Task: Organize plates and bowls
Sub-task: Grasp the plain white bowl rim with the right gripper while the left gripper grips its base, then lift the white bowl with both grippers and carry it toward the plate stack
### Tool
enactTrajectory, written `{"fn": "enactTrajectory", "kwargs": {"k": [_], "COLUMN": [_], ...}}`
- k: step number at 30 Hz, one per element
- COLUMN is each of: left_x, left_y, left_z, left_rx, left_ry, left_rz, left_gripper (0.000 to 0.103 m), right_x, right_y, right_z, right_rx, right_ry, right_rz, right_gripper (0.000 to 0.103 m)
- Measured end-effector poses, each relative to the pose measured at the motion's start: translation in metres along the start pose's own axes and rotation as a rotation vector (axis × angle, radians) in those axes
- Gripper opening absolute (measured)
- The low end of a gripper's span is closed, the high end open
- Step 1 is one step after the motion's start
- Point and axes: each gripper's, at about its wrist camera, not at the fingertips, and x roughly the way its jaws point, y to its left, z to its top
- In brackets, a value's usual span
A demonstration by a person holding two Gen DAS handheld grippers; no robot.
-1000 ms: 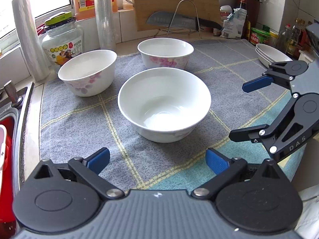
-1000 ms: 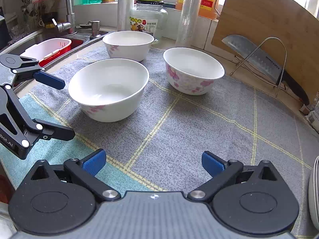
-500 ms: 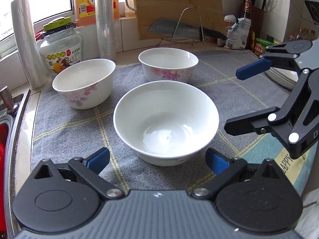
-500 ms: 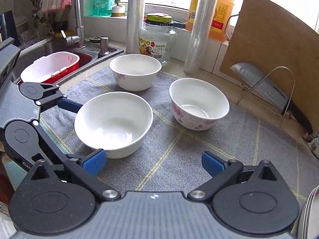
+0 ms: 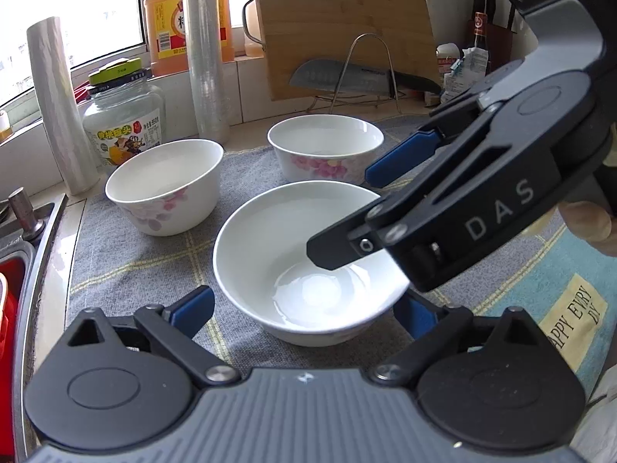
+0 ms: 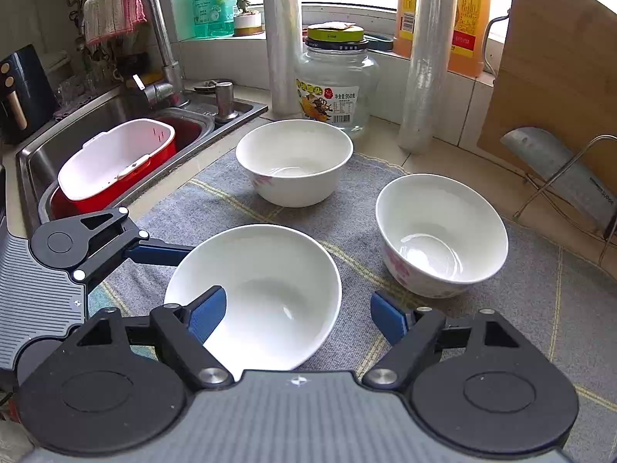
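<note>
The pale bench [image 6: 443, 162] carries a grey woven mat with yellow grid lines [image 6: 540, 308], and on the mat stand three white ceramic bowls. The nearest, a wide plain white bowl [image 6: 270, 281], sits at the mat's front, between the two tools. Behind it, toward the steel sink [image 6: 96, 127], stands a white bowl with faint pink flowers [image 6: 293, 162]; to the other side, well apart, stands a deeper white bowl with bold pink flowers [image 6: 439, 235].

The left hand-held gripper [image 5: 304, 308] brackets the plain bowl: one blue pad is just beside the bowl's left wall, the other lies at its right wall, half hidden. Its jaws have just been closing, with the bowl between them; contact cannot be told.

The right hand-held gripper [image 6: 297, 314] straddles the plain bowl's rim: its left blue pad [image 6: 206, 318] hangs inside the bowl, the right pad stands outside the wall with a gap showing. Its jaws have just been closing too, and the pads do not yet press the rim.
</note>
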Motion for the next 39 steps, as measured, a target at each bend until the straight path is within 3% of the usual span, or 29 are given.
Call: {"fn": "enactTrajectory", "kwargs": {"k": [11, 30, 39], "left_x": [0.000, -0.004, -0.018], "left_y": [-0.001, -0.003, -0.014], "left_z": [0.001, 0.003, 0.015], "left_rx": [-0.002, 0.027, 0.077], "left_ry": [-0.007, 0.015, 0.041], "left_rz": [-0.024, -0.032, -0.057], "left_gripper": [0.091, 0.090, 0.090], "right_x": [0.013, 0.010, -0.013], "right_y": [0.000, 0.002, 0.000], "right_z": [0.005, 0.006, -0.002], "right_rx": [0.006, 0.018, 0.053], "right_ry": [0.032, 0.039, 0.018], "right_rz": [0.057, 0.068, 0.054], "right_gripper": [0.074, 0.073, 0.073]}}
